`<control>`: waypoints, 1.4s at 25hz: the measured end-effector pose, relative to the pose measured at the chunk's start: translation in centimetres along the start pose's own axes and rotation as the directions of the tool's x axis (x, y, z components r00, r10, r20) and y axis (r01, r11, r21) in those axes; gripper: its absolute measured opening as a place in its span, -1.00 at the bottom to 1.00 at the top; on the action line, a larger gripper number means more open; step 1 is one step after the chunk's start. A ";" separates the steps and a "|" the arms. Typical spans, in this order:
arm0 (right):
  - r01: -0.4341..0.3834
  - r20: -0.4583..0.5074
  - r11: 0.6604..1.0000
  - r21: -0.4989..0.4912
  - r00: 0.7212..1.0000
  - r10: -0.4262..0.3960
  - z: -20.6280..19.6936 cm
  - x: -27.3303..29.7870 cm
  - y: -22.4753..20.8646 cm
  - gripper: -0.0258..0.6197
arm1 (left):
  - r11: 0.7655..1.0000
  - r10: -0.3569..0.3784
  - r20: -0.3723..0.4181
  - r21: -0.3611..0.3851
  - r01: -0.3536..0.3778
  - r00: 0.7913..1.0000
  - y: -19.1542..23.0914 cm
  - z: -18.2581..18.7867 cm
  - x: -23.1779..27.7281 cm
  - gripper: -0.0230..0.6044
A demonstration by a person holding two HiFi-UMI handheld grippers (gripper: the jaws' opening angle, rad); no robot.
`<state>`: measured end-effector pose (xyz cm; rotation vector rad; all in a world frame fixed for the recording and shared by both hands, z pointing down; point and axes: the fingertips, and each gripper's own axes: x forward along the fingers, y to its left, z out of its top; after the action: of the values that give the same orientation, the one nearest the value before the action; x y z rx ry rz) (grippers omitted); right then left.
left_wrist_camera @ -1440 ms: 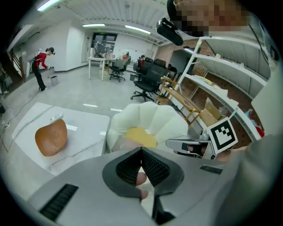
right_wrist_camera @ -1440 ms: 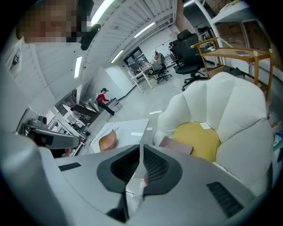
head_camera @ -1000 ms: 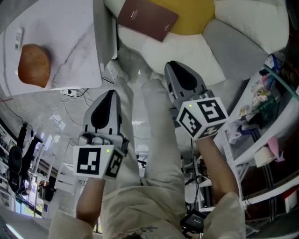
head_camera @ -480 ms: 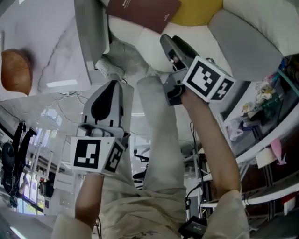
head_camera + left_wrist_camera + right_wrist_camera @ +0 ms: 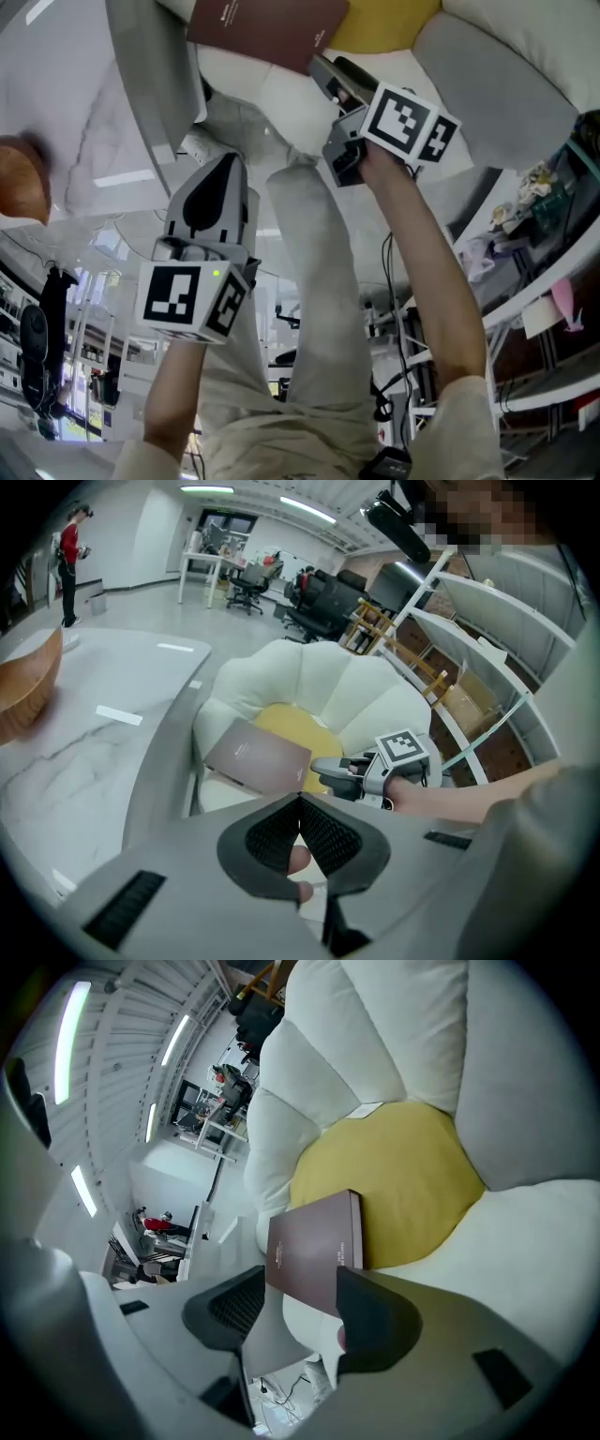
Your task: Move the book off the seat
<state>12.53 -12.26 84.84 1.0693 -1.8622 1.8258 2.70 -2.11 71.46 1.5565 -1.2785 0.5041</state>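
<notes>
A maroon book (image 5: 267,33) lies on the white shell-shaped armchair (image 5: 375,1044), partly over a yellow seat cushion (image 5: 403,1176). My right gripper (image 5: 322,67) reaches to the book's near right corner. Its jaws are opening, and in the right gripper view the book's (image 5: 314,1246) near edge shows in the gap of the right gripper (image 5: 300,1302) without either pad pressing on it. My left gripper (image 5: 220,169) hangs lower and to the left, over the person's leg, shut with nothing in it. In the left gripper view the left gripper (image 5: 300,801) faces the book (image 5: 258,757) from a distance.
A white marble table (image 5: 75,94) stands left of the chair, with a brown wooden bowl (image 5: 19,183) on it. Cluttered white shelves (image 5: 553,281) line the right side. The person's light-trousered legs (image 5: 309,281) fill the middle below the chair.
My right gripper has moved up and forward to the book's corner, and its jaws have come apart. The left gripper has stayed about where it was.
</notes>
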 end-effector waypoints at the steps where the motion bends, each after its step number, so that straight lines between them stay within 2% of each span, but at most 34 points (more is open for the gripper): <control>1: 0.006 -0.001 1.000 0.000 1.000 -0.006 0.0 0.3 -0.5 -0.23 | 1.000 -0.002 -0.004 -0.002 0.002 1.000 0.1 -0.1 0.5 -0.90; 10: -0.006 -0.021 1.000 0.030 1.000 0.007 0.5 3.8 -3.4 -0.18 | 1.000 -0.016 -0.029 0.002 0.017 0.999 0.4 -1.1 3.6 -0.89; 15: 0.016 -0.045 1.000 0.026 0.999 -0.015 0.2 5.4 -5.5 -0.16 | 1.000 -0.019 -0.037 -0.006 0.019 0.999 0.5 -1.8 4.2 -0.89; 22: -0.065 -0.073 0.998 0.013 0.995 0.066 0.6 7.5 -5.6 -0.17 | 0.999 -0.024 -0.044 -0.028 0.023 0.999 0.6 -2.9 4.4 -0.89; 29: -0.136 -0.113 0.989 0.061 0.983 0.142 0.8 8.3 -6.2 -0.17 | 0.999 -0.032 -0.055 -0.012 0.031 0.998 0.2 -3.2 3.9 -0.89; 35: -0.215 -0.107 0.976 0.040 0.970 0.218 1.1 7.2 -5.1 -0.34 | 0.999 -0.023 -0.039 -0.028 0.022 0.999 0.4 -3.3 3.1 -0.89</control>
<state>11.54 -14.81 93.29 0.7809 -1.9571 1.9924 4.36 -0.63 75.44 1.5288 -1.2325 0.4982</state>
